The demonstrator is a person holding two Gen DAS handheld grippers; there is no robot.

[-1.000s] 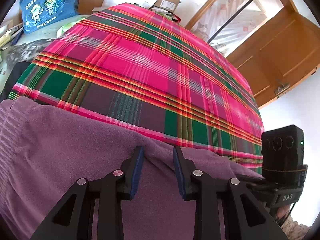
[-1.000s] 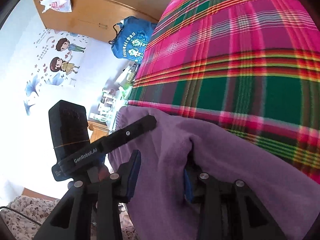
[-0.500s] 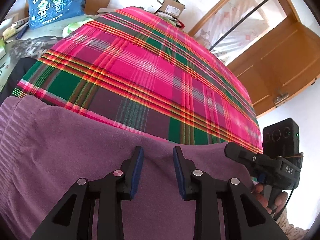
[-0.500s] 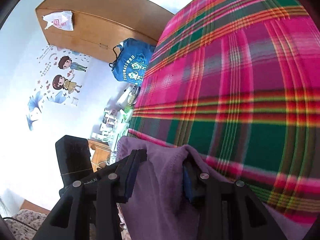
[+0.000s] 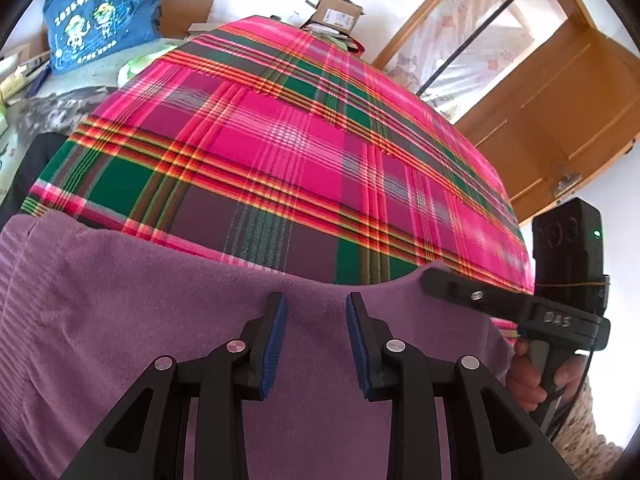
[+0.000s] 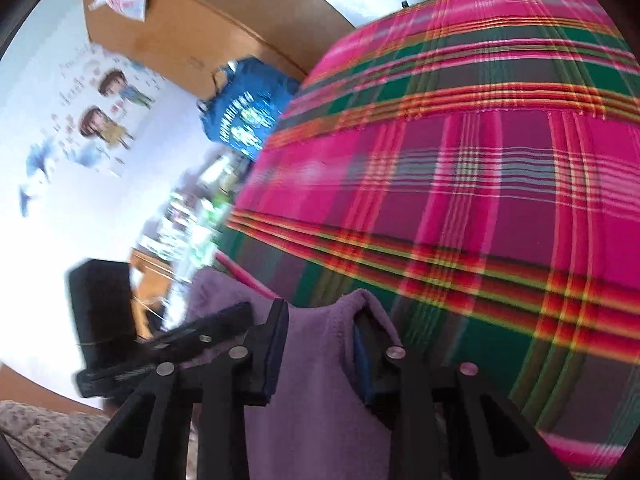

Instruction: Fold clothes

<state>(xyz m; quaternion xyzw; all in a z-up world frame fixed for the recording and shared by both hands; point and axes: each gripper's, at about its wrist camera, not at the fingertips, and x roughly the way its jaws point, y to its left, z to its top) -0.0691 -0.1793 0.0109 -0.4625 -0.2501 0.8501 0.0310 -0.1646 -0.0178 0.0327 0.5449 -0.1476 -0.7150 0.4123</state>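
Purple garment (image 5: 160,320) over plaid cloth (image 5: 300,152); left gripper (image 5: 316,320) parted above it; right gripper (image 6: 320,340) pinching garment fold.

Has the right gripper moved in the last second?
Yes. In the left wrist view, the right gripper has pushed forward over the purple garment, toward the plaid cloth.

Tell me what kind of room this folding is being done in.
Probably a bedroom at home: a plaid cloth covers a broad, bed-like surface, a wooden door stands behind it, and cartoon wall stickers sit near a wooden wardrobe.
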